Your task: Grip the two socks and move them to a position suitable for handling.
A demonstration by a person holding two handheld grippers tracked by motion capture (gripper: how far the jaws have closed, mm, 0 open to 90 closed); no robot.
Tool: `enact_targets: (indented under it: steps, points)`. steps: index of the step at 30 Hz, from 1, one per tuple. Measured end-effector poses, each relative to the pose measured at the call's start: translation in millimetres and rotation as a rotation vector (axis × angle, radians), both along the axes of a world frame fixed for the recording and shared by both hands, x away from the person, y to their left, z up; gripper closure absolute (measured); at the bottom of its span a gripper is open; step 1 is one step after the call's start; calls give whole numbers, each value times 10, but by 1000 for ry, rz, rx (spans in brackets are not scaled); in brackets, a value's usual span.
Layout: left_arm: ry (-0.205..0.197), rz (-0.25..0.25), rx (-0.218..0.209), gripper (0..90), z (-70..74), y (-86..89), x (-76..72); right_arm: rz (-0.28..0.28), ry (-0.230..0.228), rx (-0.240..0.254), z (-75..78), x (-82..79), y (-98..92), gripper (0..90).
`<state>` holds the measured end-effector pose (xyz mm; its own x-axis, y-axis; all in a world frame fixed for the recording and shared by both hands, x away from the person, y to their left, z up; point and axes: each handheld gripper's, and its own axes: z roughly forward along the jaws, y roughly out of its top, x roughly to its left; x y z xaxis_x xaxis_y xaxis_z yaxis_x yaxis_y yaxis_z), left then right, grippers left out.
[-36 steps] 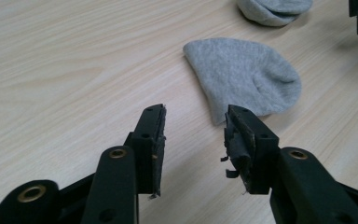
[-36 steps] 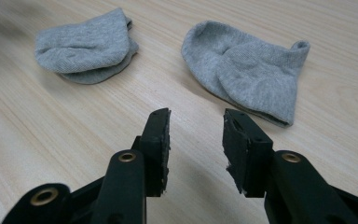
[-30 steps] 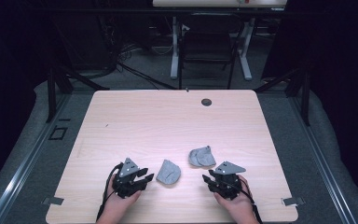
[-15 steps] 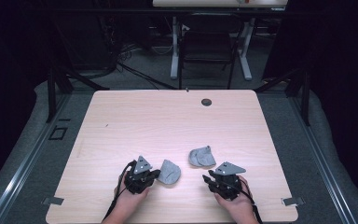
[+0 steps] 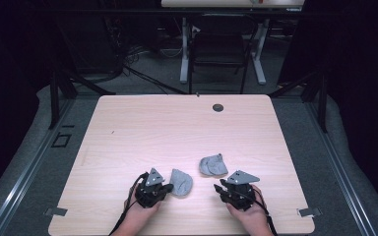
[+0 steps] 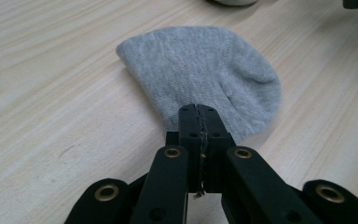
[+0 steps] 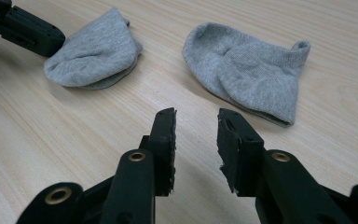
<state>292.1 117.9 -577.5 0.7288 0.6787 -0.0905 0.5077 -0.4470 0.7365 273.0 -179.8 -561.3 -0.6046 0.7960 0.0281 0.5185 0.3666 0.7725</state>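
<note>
The table (image 5: 177, 128) is a light wood top with rounded corners; most of its surface is bare, with broad open room toward the far edge and to both sides, and only a small dark round hole (image 5: 218, 107) near the far edge. All activity sits close to the near edge, where the person's hands enter.

Two grey socks lie on the wood, near each other but apart. The left sock (image 5: 181, 182) is folded flat into a rounded, half-oval shape, fine knit, one edge straight. The right sock (image 5: 213, 165) is crumpled, its cuff turned up at one end, lying free just beyond the right gripper.

The left gripper (image 5: 169, 187) has just been closing; its jaws are pressed fully together on the near edge of the left sock (image 6: 205, 70), pinching the fabric.

The right gripper (image 7: 196, 126) rests short of the right sock (image 7: 249, 70), jaws partly apart, holding nothing.
</note>
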Motion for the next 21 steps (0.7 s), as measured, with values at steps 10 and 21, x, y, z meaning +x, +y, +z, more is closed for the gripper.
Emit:
enact_targets:
  steps: [10, 21]
  points:
    - [-58, -10, -13, 893, 154, -102, 119, -5, 2, 12, -4, 8, -12, 662]
    - [-42, -1, 16, 891, 49, -183, 200, -4, 1, 26, -1, 15, -34, 660]
